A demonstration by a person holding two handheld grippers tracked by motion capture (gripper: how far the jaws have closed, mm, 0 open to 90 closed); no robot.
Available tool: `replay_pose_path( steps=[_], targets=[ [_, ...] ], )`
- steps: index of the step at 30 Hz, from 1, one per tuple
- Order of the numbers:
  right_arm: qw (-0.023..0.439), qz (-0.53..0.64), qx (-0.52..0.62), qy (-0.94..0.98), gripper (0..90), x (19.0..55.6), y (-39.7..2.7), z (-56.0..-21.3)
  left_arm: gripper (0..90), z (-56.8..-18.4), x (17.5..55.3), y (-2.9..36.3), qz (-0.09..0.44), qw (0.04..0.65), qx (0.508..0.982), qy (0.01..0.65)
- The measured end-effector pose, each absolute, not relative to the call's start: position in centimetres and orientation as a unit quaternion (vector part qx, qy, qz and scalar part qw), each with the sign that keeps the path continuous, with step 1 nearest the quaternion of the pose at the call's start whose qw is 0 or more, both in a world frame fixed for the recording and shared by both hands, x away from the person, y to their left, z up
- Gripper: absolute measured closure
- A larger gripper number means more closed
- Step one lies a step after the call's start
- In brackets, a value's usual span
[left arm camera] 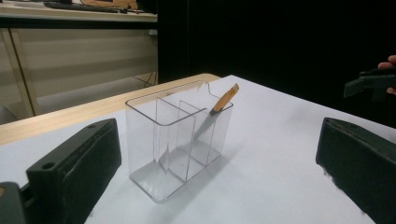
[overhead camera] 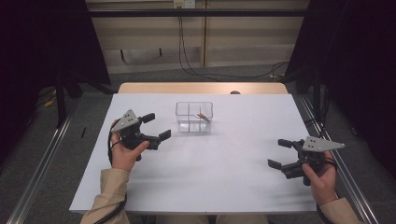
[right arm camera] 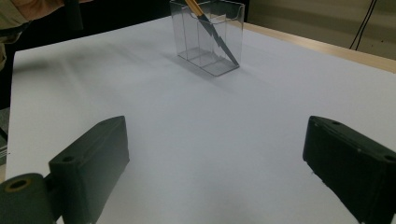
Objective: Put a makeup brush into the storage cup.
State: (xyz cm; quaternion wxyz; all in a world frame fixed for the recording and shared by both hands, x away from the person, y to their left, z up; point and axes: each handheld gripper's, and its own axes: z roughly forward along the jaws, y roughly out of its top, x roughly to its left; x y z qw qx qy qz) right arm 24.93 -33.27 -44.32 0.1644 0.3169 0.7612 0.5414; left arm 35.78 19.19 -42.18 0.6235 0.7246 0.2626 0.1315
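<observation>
1. Clear plastic organizer (overhead camera: 194,117) standing upright on the white tabletop (overhead camera: 224,177), toward the far side, slightly left of centre; divided into several compartments.
2. Knife with an orange-tan handle (left arm camera: 224,99) leaning tilted in one end compartment, blade down, handle poking above the rim; seen again in the right gripper view (right arm camera: 212,29), blade tip resting near the bottom corner.
3. Left gripper (overhead camera: 156,127) held just left of the organizer, near but apart from it, fingers (left arm camera: 77,165) spread wide and released, grasping nothing; aimed straight at the organizer in the left gripper view.
4. Right gripper (overhead camera: 280,153) well apart from the organizer, low near the right edge of the tabletop, fingers (right arm camera: 91,161) likewise spread and empty.
5. Step in hand, judged from the pose: approach, nothing gripped yet, left gripper closest to the work and facing it.
6. Next move probably either steadying the organizer wall with the left fingers or reaching for the handle above the rim.
7. For the handle: approach from above, align with the tilt, close on the handle only, well clear of the blade.
8. Risk: light organizer likely to slide or tip if the knife drags against a divider; lift along the knife's own lean, with the other gripper bracing the wall if needed.
</observation>
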Motion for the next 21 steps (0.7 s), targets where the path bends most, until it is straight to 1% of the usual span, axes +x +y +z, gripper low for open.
replay_pose_path(
  steps=[4, 21],
  targets=[
    [0.164, 0.541, 0.317, 0.762, 6.4, 24.9, -33.3, -44.3, 0.0, -42.3, 35.3, 19.5, 0.131, 0.618, 0.733, 0.252],
    [0.164, 0.541, 0.316, 0.762, 6.1, 24.7, -33.4, -44.3, 0.0, -42.8, 33.7, 21.5, 0.132, 0.612, 0.738, 0.253]
  ],
)
